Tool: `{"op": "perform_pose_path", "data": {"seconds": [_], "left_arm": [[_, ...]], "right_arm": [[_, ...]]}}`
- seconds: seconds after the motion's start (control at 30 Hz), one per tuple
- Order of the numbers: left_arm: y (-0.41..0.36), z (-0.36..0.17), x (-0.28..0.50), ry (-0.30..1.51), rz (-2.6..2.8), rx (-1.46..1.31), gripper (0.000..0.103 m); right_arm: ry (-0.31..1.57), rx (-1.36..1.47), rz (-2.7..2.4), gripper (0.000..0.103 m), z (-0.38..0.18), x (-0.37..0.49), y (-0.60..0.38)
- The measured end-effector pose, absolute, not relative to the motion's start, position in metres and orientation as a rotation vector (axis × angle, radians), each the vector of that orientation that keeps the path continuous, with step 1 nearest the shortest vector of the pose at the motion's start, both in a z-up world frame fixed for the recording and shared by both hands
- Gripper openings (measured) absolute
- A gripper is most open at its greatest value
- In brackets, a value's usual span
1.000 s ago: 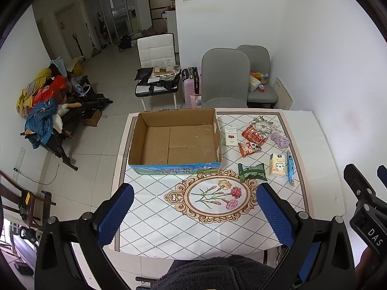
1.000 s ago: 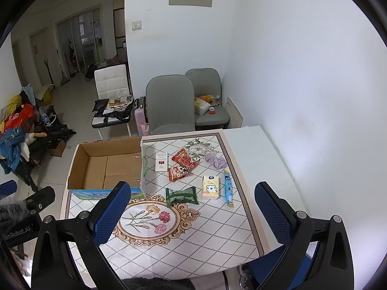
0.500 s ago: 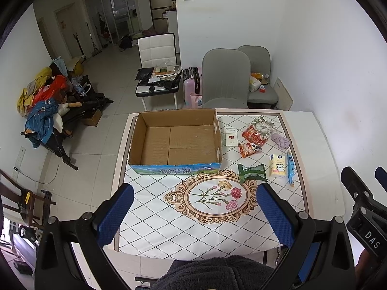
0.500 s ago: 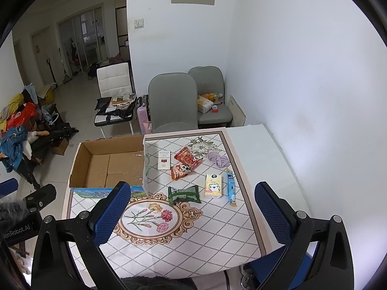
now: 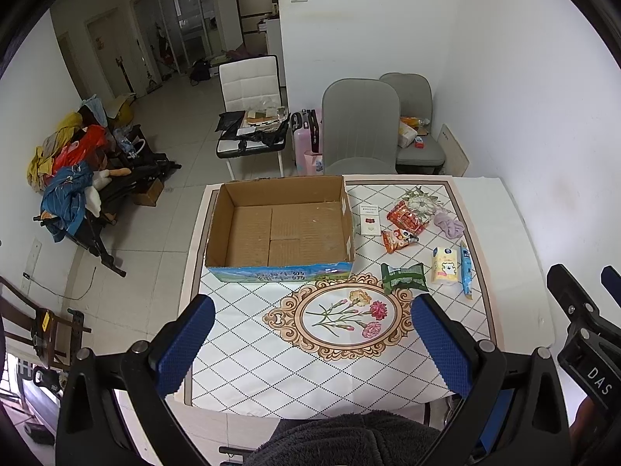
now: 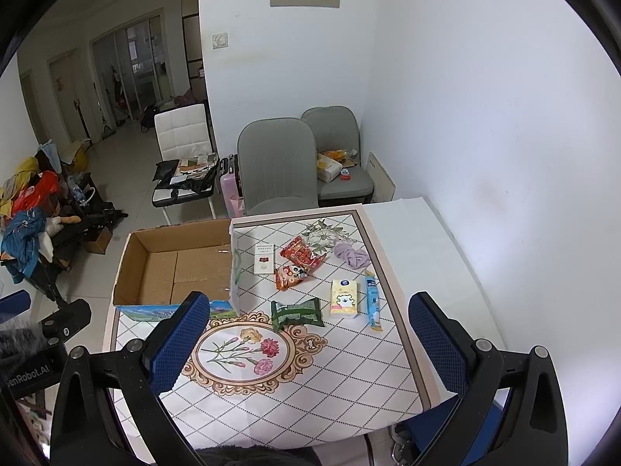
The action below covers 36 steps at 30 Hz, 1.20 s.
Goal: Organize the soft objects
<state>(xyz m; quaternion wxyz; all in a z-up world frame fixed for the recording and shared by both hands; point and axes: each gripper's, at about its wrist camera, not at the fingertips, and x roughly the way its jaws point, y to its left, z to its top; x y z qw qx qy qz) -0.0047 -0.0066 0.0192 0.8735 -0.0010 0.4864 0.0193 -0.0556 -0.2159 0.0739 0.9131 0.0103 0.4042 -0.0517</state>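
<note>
An empty cardboard box [image 5: 279, 229] [image 6: 178, 268] stands on the table's left half. To its right lie a white card box [image 5: 369, 219], a red snack bag [image 5: 405, 215] [image 6: 302, 253], an orange snack bag [image 5: 396, 239], a green packet [image 5: 403, 276] [image 6: 297, 312], a yellow tissue pack [image 5: 444, 270] [image 6: 344, 298], a blue tube [image 5: 466, 268] and a purple cloth [image 5: 448, 224] [image 6: 351, 254]. My left gripper [image 5: 310, 343] and right gripper [image 6: 310, 339] are both open and empty, held high above the table's near edge.
The table [image 5: 504, 233] has a patterned cloth with a flower medallion [image 5: 347, 316]. Two grey chairs [image 5: 361, 128] stand beyond its far edge, with a white wall on the right. Clutter lies on the floor at the left [image 5: 73, 178].
The right gripper's view has shifted slightly, with the table sliding a little left and down in it. The left gripper has hardly moved. Nothing on the table has changed.
</note>
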Motion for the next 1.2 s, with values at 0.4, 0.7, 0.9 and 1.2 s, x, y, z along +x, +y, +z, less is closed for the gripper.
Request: {"op": "perform_pose_path", "data": {"seconds": [0.4, 0.7, 0.9, 1.2], "left_arm": [[-0.022, 0.019, 0.005, 1.021, 0.013, 0.013, 0.103], [-0.088, -0.044, 0.102, 1.107, -0.133, 0.131, 0.103], [-0.141, -0.152, 0.203, 1.384, -0.23, 0.151, 0.103], [-0.199, -0.304, 0.247, 1.579, -0.321, 0.455, 0.103]], "right_arm": [[0.854, 0.081, -0.111, 0.103, 0.069, -0.046, -0.233], [0.99, 0.17, -0.249, 0.103, -0.003, 0.027, -0.323], [1.196, 0.279, -0.203, 0.103, -0.122, 0.108, -0.374], [1.532, 0.475, -0.088, 0.102, -0.332, 0.206, -0.397]]}}
